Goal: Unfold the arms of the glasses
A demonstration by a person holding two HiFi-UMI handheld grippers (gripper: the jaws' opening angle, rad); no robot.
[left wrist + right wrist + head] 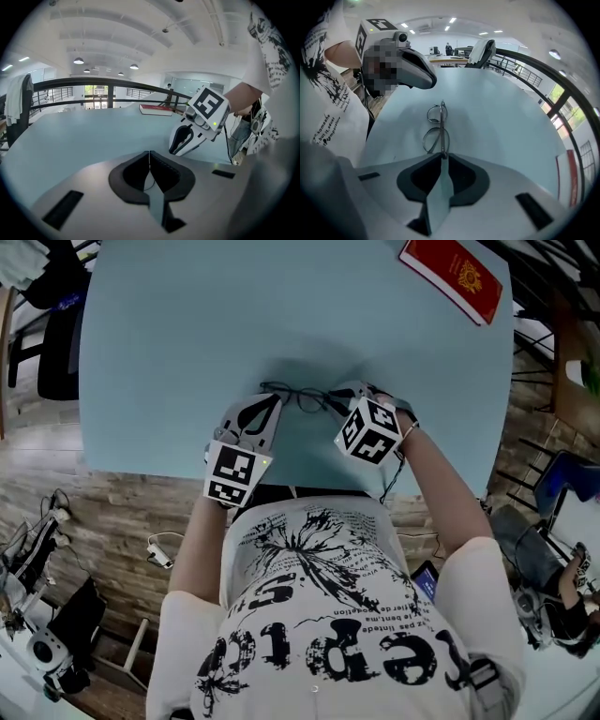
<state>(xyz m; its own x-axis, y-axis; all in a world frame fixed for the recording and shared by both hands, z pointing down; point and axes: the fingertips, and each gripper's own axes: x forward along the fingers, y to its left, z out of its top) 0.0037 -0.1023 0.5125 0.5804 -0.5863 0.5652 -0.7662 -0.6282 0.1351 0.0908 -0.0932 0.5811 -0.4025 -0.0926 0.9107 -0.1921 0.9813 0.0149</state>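
Note:
Thin dark wire-rimmed glasses (305, 397) lie on the light blue table (187, 334) near its front edge, between my two grippers. In the right gripper view the glasses (436, 136) stretch away from the jaw tips, both lenses visible. My right gripper (442, 155) is closed on the near end of the frame. My left gripper (149, 153) is shut, with a thin dark wire of the glasses showing between its jaws. From the head view the left gripper (273, 399) is at the frame's left end and the right gripper (337, 396) at its right end.
A red booklet (459, 277) lies at the table's far right corner. The table's near edge runs just under the grippers, against the person's body. Wooden floor, cables and chairs surround the table.

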